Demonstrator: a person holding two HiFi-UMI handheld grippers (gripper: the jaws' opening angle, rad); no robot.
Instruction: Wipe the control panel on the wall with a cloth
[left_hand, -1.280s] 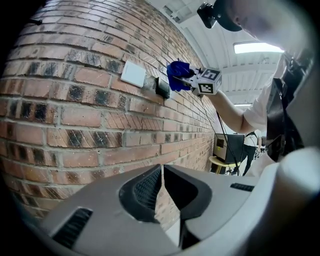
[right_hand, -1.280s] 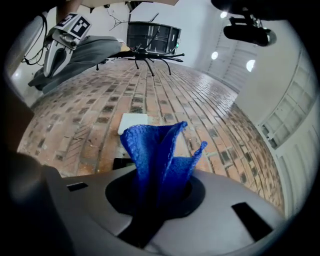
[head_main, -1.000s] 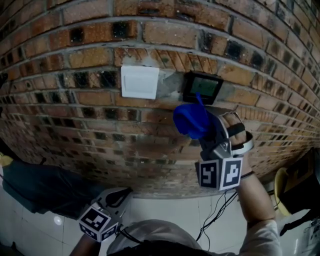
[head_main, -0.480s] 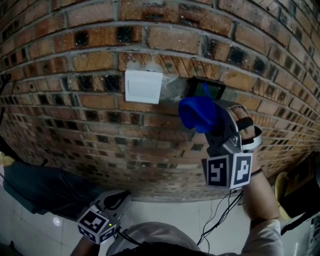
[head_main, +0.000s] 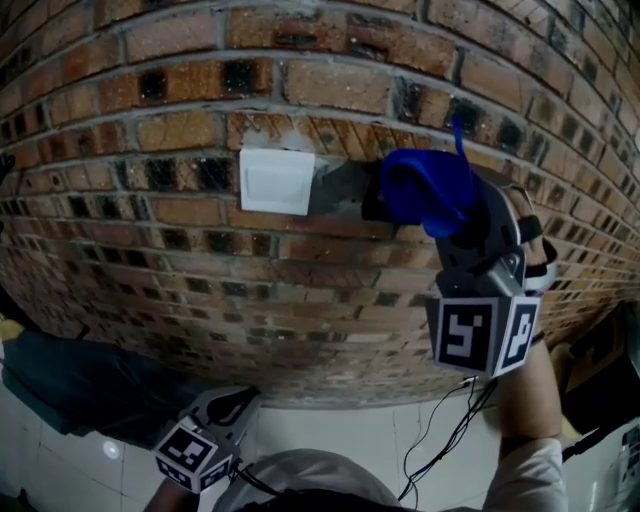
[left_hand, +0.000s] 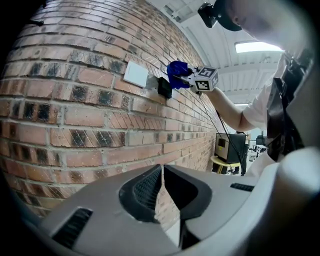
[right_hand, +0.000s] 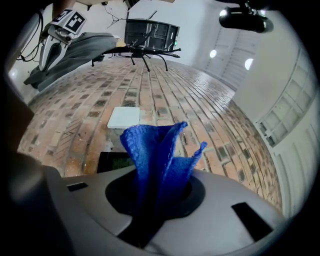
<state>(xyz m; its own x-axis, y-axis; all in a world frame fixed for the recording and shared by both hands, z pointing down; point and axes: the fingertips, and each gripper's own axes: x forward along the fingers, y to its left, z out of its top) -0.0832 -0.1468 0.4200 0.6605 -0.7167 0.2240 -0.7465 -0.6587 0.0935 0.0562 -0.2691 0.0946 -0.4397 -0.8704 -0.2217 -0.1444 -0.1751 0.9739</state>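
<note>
On the brick wall, the black control panel (head_main: 371, 200) is mostly covered by a bunched blue cloth (head_main: 422, 188) held against it. My right gripper (head_main: 447, 216) is shut on the cloth (right_hand: 156, 150), and the panel's dark screen (right_hand: 114, 161) shows just left of the jaws. From the left gripper view I see the panel (left_hand: 164, 87) with the cloth (left_hand: 177, 71) against its front. My left gripper (head_main: 232, 402) hangs low near the floor, away from the wall panel, with its jaws (left_hand: 162, 172) shut on nothing.
A white switch plate (head_main: 277, 181) sits on the wall just left of the panel. Dark fabric (head_main: 70, 380) lies on the tiled floor at lower left. Cables (head_main: 440, 425) hang below my right arm. A yellow stool (left_hand: 223, 162) stands further along the wall.
My right gripper has risen up and to the right with the cloth, which now covers the panel's face. The left gripper has hardly moved.
</note>
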